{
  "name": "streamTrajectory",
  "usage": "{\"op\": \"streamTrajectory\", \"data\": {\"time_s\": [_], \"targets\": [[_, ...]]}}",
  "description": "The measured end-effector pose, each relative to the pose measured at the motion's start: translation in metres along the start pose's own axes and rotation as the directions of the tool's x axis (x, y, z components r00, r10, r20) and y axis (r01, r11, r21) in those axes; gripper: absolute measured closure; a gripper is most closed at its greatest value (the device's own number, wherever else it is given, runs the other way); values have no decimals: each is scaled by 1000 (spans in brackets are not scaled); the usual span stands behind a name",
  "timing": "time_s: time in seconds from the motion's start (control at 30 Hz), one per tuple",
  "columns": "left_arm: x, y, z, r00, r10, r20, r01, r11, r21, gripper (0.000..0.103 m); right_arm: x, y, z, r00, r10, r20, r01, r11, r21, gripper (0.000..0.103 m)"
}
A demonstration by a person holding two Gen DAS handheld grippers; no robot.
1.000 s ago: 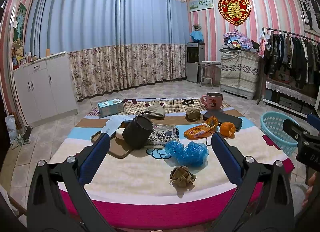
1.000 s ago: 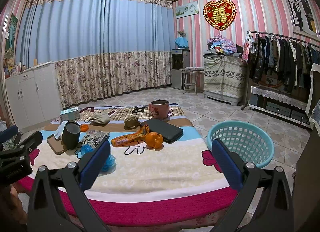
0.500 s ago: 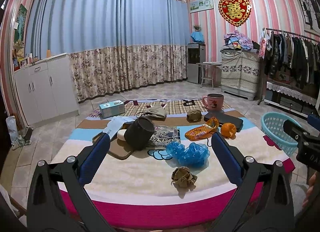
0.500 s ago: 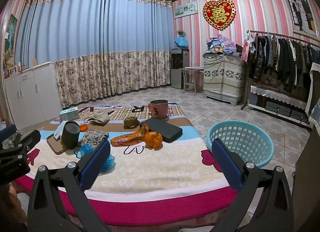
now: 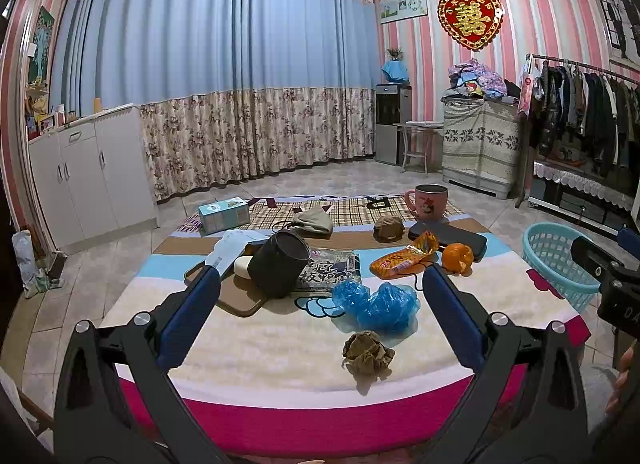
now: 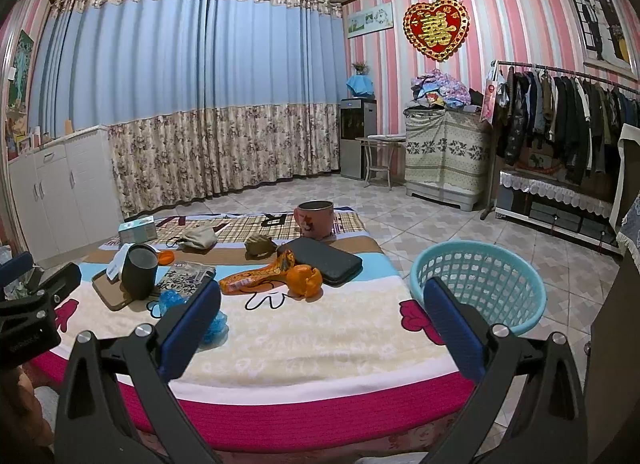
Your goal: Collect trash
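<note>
both tools hang wide open and empty above the near edge of the bench point(image 5: 280, 348), which is covered by a patterned blanket with a magenta border. the left tool point(image 5: 320, 300) frames the near clutter; the right tool point(image 6: 322, 304) sits further right, with the bench edge and the basket between its blue pads.

nearest in the left view lies a crumpled brown paper wad point(image 5: 367, 351) on the cream stripe, apart from everything but just near of a bunched blue plastic bag point(image 5: 376, 306). left of the bag a dark cylindrical cup point(image 5: 280, 268) is tipped on a brown tray point(image 5: 236, 298), with a white lump and a white wrapper beside it. a printed packet point(image 5: 332, 270) lies flat just right of the cup.

further back and to the right, an orange snack wrapper point(image 5: 404, 256) stretches beside a piece of orange peel point(image 5: 458, 258), both touching or just beside a black case point(image 5: 448, 234). a second brown wad point(image 5: 388, 227) sits near the case's far left end. at the far edge stand a pink mug point(image 5: 430, 199), a grey cloth pouch point(image 5: 312, 221) and a teal tissue box point(image 5: 224, 215).

the teal laundry basket point(image 6: 478, 284) stands on the tiled floor just off the bench's right side.
</note>
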State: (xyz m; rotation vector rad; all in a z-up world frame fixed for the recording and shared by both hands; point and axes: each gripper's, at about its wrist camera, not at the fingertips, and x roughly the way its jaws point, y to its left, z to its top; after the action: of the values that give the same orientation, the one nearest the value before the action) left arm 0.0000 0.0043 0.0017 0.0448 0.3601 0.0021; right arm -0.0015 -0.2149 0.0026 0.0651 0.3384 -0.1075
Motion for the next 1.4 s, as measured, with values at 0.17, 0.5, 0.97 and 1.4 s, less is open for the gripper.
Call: {"op": "streamTrajectory", "data": {"time_s": [0.17, 0.5, 0.97, 1.4], "targets": [[0, 0, 0, 1000, 2, -1, -2, 1000, 1, 5, -1, -2, 0, 1000, -1, 2, 1, 1000, 1, 4], [0, 0, 1, 1000, 0, -2, 0, 1000, 2, 5, -1, -5, 1, 1000, -2, 2, 2, 1000, 3, 4], [0, 0, 0, 1000, 0, -1, 0, 1000, 1, 5, -1, -5, 1, 1000, -4, 3, 4, 1000, 1, 4], [0, 0, 1, 1000, 0, -1, 0, 1000, 0, 5, -1, -9, 3, 1000, -9, 8, 9, 1000, -1, 4]]}}
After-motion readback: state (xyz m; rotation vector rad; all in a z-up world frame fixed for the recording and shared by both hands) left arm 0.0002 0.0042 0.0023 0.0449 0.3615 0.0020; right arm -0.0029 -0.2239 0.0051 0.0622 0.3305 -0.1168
